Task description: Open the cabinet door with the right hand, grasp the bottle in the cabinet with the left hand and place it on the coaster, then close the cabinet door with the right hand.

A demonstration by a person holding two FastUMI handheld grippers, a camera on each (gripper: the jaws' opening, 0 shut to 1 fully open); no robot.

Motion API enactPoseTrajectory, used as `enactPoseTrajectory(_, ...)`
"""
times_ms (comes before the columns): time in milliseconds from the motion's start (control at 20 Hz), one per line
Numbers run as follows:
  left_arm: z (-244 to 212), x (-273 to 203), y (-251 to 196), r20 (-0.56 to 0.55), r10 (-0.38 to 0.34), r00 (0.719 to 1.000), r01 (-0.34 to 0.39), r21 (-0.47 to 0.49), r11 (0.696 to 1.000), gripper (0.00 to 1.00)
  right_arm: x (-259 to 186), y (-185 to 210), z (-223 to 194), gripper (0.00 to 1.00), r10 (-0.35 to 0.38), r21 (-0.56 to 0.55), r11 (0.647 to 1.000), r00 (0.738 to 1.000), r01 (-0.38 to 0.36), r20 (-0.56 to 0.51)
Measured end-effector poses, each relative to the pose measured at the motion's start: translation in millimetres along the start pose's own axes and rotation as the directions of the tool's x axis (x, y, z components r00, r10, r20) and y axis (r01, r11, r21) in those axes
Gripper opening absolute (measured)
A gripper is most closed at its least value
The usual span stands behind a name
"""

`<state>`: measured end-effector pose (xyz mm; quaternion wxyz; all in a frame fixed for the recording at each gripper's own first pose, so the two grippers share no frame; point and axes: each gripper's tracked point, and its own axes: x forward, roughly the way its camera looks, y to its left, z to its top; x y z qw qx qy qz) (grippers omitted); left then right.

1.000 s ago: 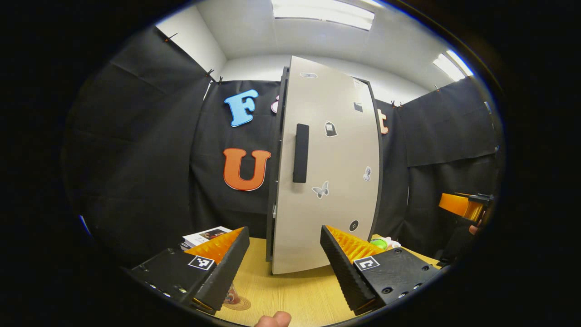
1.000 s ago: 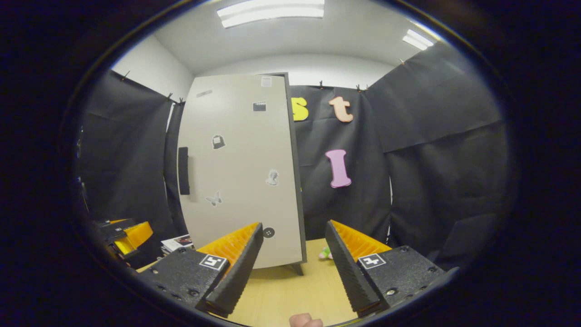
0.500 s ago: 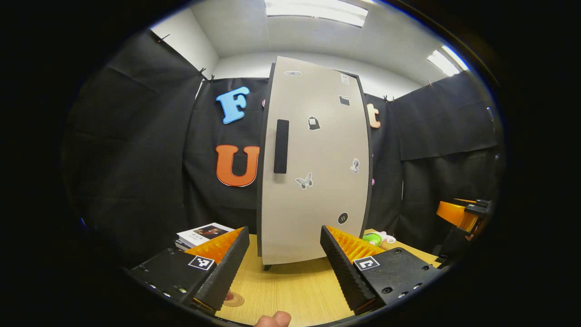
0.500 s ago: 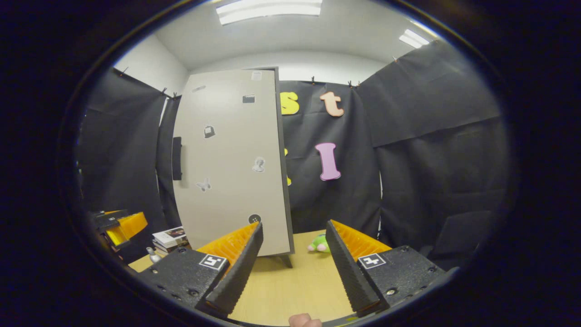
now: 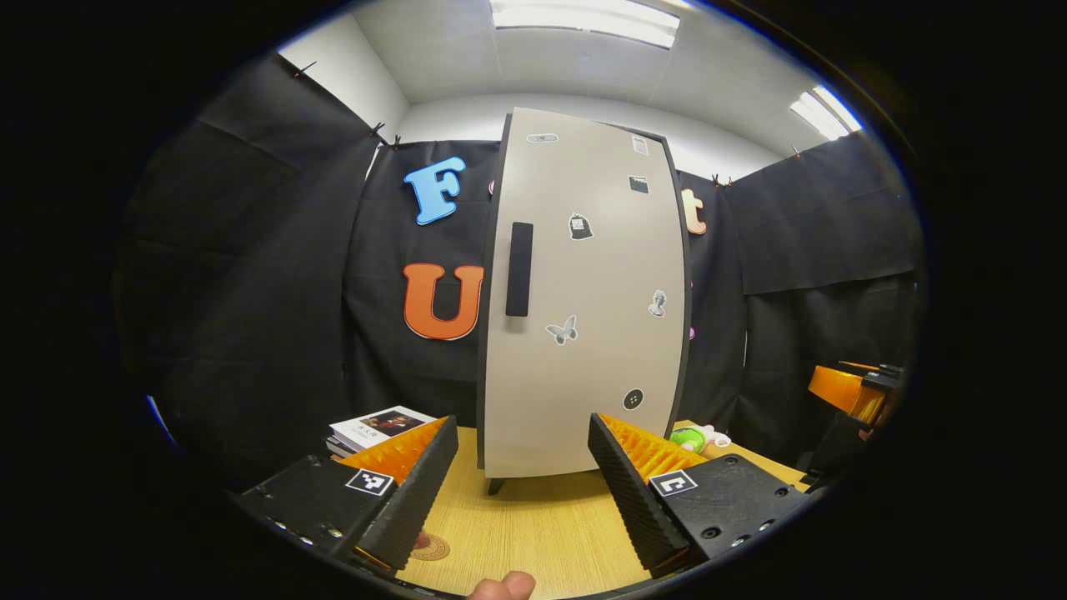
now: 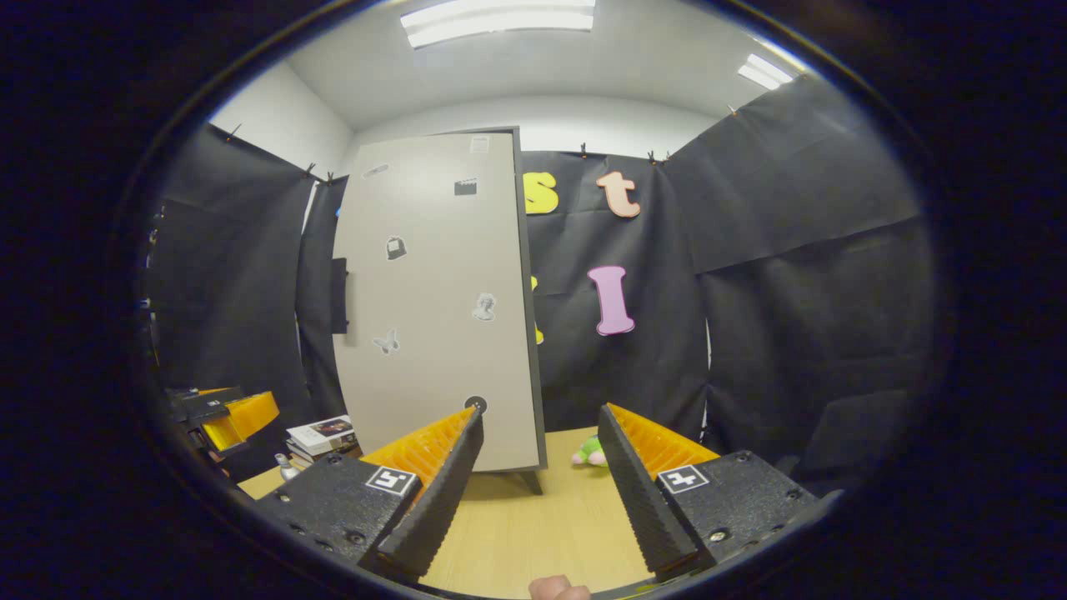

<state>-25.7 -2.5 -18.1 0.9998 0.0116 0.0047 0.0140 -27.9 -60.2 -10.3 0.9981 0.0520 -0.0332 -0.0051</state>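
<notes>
2 grippers hover over the wooden table (image 5: 542,533), both with jaws spread wide and nothing between them. In the left gripper view, the left gripper (image 5: 523,479) fills the bottom of the frame, aimed at the cabinet door (image 5: 583,308), which stands shut at centre frame. A dark vertical handle (image 5: 518,269) sits near the door's left edge, and several small stickers dot the panel, among them a butterfly sticker (image 5: 563,331) at mid height. The coaster (image 5: 429,547) peeks out at lower left, partly hidden beneath the left finger. A stack of books (image 5: 379,425) lies left of the cabinet, and a green toy (image 5: 690,437) lies to its right. A fingertip (image 5: 503,586) shows at the bottom edge.

In the right gripper view, the right gripper (image 6: 540,479) sits at the bottom of the frame, well short of the cabinet door (image 6: 433,308), which stands left of centre. At the far left edge the other gripper (image 6: 225,412) shows. The bottle is inside the closed cabinet and cannot be seen.
</notes>
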Motion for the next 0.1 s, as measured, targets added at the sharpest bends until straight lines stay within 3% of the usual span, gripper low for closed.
enactPoseTrajectory(100, -2.1, -0.6, -1.1, -0.004, -0.001, 1.000, 0.001, 0.004, 1.000, 0.95, -0.1, 0.2, 0.5, 0.91, 0.002, -0.006, 1.000, 1.000, -0.002, 0.003)
